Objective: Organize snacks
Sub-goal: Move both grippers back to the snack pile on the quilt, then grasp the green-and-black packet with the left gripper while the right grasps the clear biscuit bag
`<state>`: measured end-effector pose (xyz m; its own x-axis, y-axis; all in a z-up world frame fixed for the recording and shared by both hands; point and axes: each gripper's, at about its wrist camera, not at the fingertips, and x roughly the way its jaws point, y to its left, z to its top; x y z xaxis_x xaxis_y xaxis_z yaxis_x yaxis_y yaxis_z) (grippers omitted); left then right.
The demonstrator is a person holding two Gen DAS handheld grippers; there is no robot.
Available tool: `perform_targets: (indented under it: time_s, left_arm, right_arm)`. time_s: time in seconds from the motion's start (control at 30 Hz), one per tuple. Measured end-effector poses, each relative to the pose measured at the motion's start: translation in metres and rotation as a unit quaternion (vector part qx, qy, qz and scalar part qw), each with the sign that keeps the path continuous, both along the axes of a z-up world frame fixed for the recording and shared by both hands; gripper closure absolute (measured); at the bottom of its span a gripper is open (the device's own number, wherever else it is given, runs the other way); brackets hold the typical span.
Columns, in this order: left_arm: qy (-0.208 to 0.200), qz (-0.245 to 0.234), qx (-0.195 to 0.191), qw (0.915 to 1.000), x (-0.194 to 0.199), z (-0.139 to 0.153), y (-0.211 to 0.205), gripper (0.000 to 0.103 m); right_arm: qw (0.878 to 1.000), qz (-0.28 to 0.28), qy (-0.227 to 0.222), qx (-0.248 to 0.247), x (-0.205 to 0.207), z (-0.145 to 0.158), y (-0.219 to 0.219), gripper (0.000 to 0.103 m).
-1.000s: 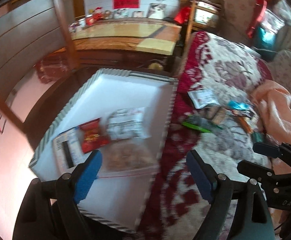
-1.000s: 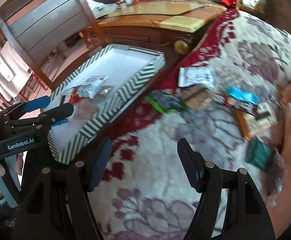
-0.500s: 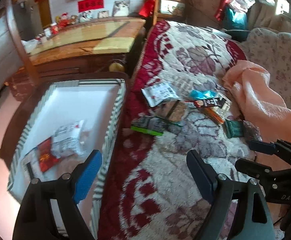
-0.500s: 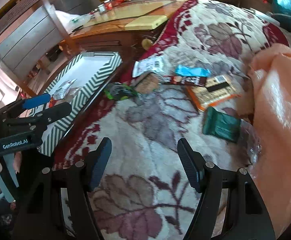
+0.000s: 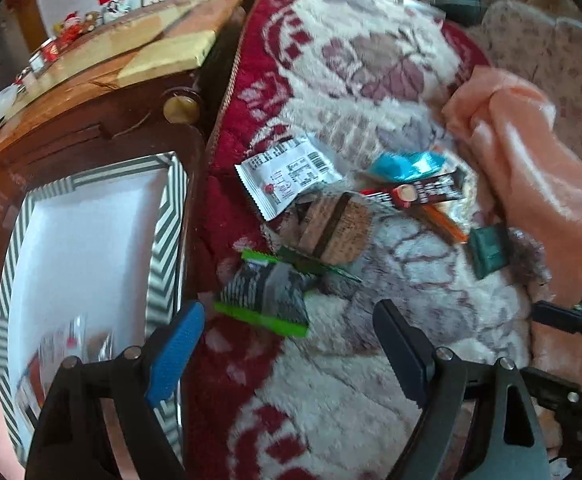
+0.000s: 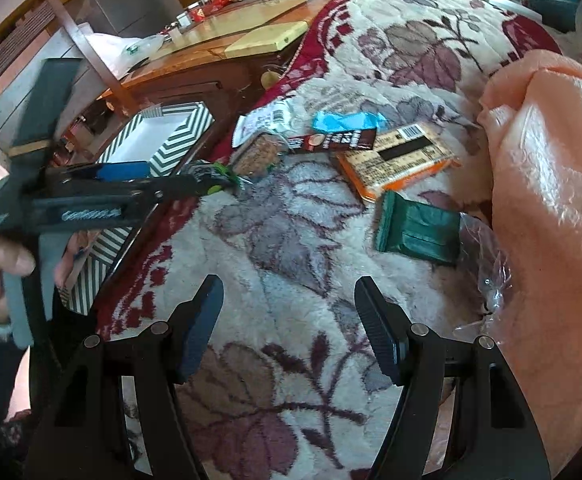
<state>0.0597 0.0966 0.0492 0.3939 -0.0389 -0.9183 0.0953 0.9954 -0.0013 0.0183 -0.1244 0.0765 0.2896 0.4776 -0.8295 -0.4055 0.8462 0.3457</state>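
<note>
Several snack packets lie on a flowered blanket (image 5: pixel 371 380). In the left wrist view a grey-and-green packet (image 5: pixel 265 294) lies nearest, just ahead of my open, empty left gripper (image 5: pixel 287 344). Beyond it lie a brown biscuit pack (image 5: pixel 333 232), a white packet (image 5: pixel 287 178), a dark bar (image 5: pixel 419 192), a blue packet (image 5: pixel 405 164) and a dark green packet (image 5: pixel 489 252). The striped box (image 5: pixel 167 232) at left holds a few snacks (image 5: pixel 71 344). My right gripper (image 6: pixel 289 320) is open and empty above the blanket, near the dark green packet (image 6: pixel 419 228) and an orange pack (image 6: pixel 395 160).
A peach-coloured cloth (image 6: pixel 551 200) is heaped on the right. A wooden table (image 5: pixel 103 64) with small ornaments stands behind the box. The left gripper's body (image 6: pixel 91 196) crosses the left of the right wrist view, its tips at the green-edged packet (image 6: pixel 215 172).
Both grippers have swung right, from over the striped box to over the blanket. The left gripper has come close to the grey-and-green packet. Both stayed open.
</note>
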Motion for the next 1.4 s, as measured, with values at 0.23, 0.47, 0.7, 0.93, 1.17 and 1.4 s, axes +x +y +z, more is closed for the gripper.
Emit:
perform_targets:
  time_s: [0.23, 0.47, 0.7, 0.93, 1.17, 1.4]
  left_arm:
    - [0.038, -0.048, 0.032, 0.9976, 0.023, -0.024, -0.011, 0.019]
    - [0.044, -0.038, 0.021, 0.9981, 0.027, -0.033, -0.003, 0.048]
    - [0.022, -0.033, 0.001, 0.9992, 0.012, -0.025, -0.002, 0.052]
    - [0.013, -0.005, -0.033, 0.9994, -0.012, -0.021, 0.011, 0.054]
    - [0.008, -0.001, -0.057, 0.9983, -0.041, -0.018, 0.014, 0.054]
    - [0.006, 0.009, -0.057, 0.9983, -0.047, -0.023, 0.019, 0.054]
  right_arm:
    - [1.000, -0.006, 0.013, 0.002, 0.007, -0.009, -0.003, 0.034]
    - [1.000, -0.002, 0.017, -0.002, 0.017, -0.012, 0.006, 0.034]
    - [1.000, -0.002, 0.003, 0.016, 0.050, -0.006, 0.042, 0.034]
    - [0.999, -0.028, 0.025, 0.022, 0.086, -0.021, 0.084, 0.034]
    - [0.998, -0.039, 0.044, 0.018, 0.108, -0.042, 0.106, 0.034]
    - [0.998, -0.012, 0.050, 0.030, 0.105, -0.047, 0.097, 0.064]
